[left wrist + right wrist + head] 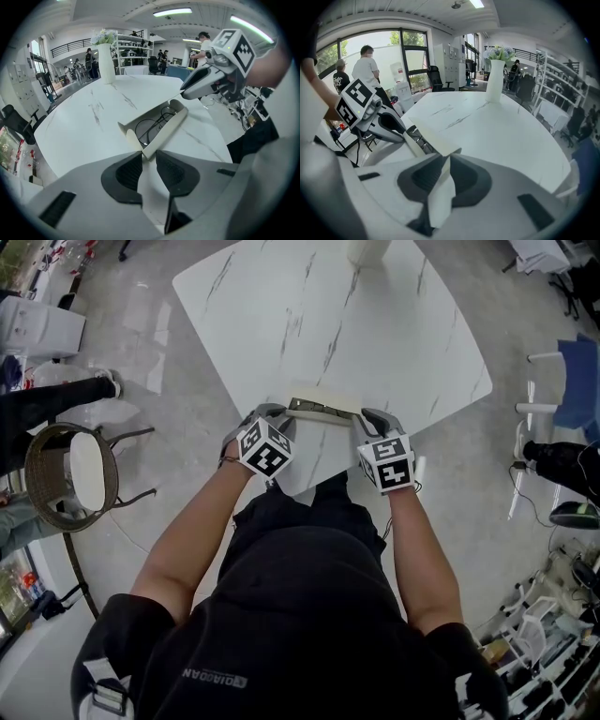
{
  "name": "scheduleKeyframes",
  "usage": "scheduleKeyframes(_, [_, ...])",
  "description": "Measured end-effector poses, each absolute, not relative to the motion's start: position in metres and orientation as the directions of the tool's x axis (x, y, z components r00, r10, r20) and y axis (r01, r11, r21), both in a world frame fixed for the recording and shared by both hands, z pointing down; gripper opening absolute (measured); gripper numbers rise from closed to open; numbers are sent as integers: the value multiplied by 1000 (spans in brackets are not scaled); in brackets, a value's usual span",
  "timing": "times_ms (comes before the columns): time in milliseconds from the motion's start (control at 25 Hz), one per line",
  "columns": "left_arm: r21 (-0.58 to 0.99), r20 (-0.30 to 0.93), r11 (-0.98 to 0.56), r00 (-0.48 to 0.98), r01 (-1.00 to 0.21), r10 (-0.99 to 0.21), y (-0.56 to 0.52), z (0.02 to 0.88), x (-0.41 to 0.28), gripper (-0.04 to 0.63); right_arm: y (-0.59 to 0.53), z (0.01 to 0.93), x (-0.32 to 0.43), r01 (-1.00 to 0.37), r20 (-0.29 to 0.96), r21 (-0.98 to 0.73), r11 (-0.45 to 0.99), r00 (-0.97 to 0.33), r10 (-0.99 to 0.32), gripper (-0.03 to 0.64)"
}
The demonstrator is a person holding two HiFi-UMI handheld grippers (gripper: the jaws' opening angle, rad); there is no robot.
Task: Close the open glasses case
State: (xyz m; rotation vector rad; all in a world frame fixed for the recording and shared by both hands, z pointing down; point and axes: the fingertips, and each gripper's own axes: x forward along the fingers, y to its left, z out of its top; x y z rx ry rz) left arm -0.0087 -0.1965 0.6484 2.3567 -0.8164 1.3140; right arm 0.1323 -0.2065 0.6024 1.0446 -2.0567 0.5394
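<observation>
A cream glasses case lies open at the near edge of the white marble table. In the left gripper view black glasses rest inside it, and its long lid flap stands up at a slant. My left gripper is shut on the flap's left end. My right gripper is shut on the other end, with cream flap pinched between its pads. Each gripper shows in the other's view: the right gripper, the left gripper.
A white vase with flowers stands at the table's far side. A wicker chair is on the floor to the left. The table's near edge runs just under my grippers. People stand in the background.
</observation>
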Motion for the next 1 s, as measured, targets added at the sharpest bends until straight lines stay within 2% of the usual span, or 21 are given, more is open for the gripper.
scheduleKeyframes(1000, [2,847,-776,413,-631,-334,-196,648,-10,92,-188,614,127,-740,823,61,670,-342,-454,51])
